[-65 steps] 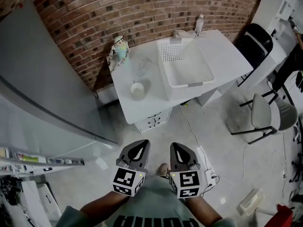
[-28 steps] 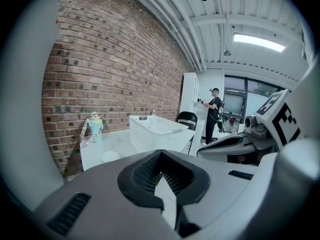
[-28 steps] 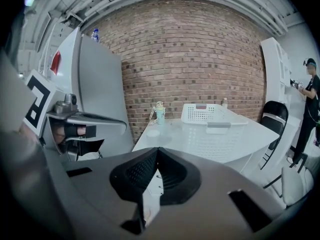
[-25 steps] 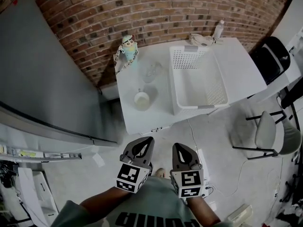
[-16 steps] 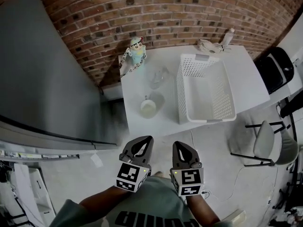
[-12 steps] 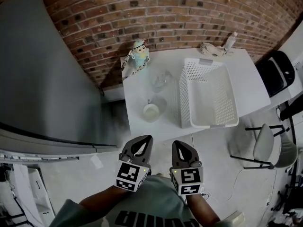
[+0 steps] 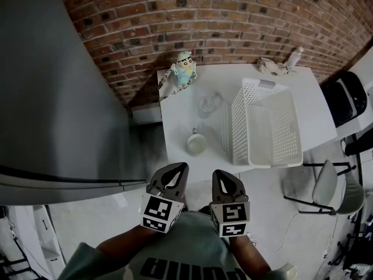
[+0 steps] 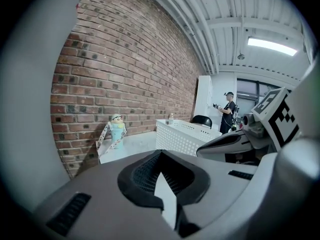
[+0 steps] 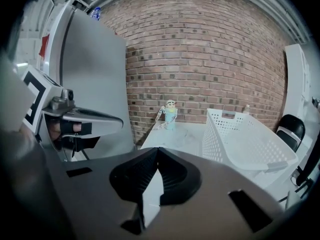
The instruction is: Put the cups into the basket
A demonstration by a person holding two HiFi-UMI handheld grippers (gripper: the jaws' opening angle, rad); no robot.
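Two empty closed tools, left tool (image 7: 173, 175), right tool (image 7: 225, 181), white cup (image 7: 196, 144), seemingly glass cup (image 7: 207, 105) well ahead.

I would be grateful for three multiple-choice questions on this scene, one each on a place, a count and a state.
1. Where does the white cup stand relative to the basket?
A) inside it
B) on the table, to its left in the head view
C) balanced on its rim

2. How many cups are in the basket?
A) none
B) one
C) two

3. How do the jaws of the right gripper stand?
A) wide apart
B) closed on a cup
C) together, holding nothing

Answers:
1 B: the cup stands on the table, apart from the basket's left wall.
2 A: the basket is bare inside.
3 C: the right gripper view shows the jaws meeting with nothing between them.
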